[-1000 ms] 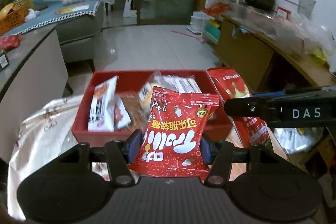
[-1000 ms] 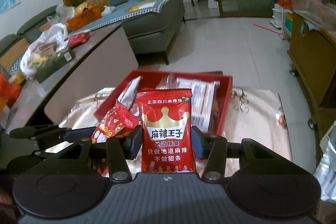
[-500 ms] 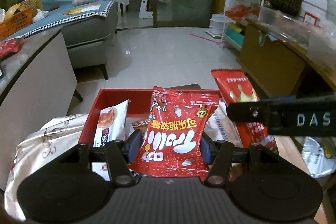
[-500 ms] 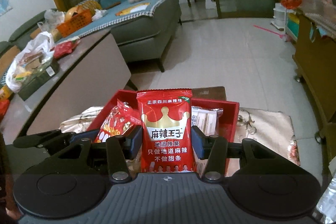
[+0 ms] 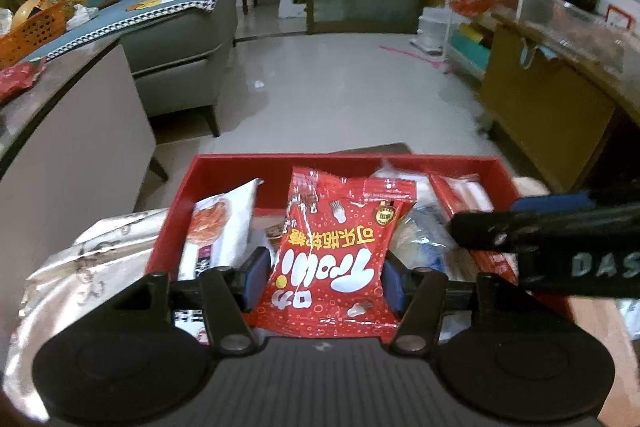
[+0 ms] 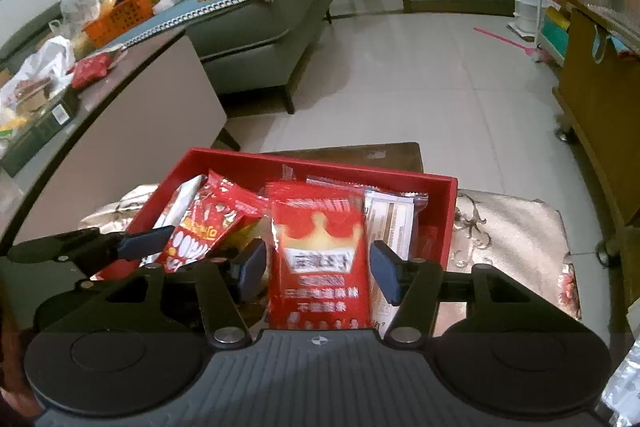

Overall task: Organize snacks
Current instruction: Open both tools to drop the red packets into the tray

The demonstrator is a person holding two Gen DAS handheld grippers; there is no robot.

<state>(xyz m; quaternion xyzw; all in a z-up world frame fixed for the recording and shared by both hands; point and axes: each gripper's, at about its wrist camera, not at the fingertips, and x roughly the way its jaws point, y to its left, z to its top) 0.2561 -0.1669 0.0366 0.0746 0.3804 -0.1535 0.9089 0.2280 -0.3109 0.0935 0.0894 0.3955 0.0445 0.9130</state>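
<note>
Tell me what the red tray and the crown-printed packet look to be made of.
Red tray: probably rigid plastic, going by its even colour, straight thin walls and soft sheen. Crown-printed packet: likely glossy printed plastic film, with crinkles and a crimped top seam; it stands between the right gripper's opening jaws.

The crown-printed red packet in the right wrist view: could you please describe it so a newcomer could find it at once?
Find the red tray on the pale patterned cloth. Over its near side, the crown packet stands upright between the opening pads of the right gripper, which are not pressing on it. Unlike the neighbouring red Trolli bag, it shows a yellow crown above a white label.
</note>
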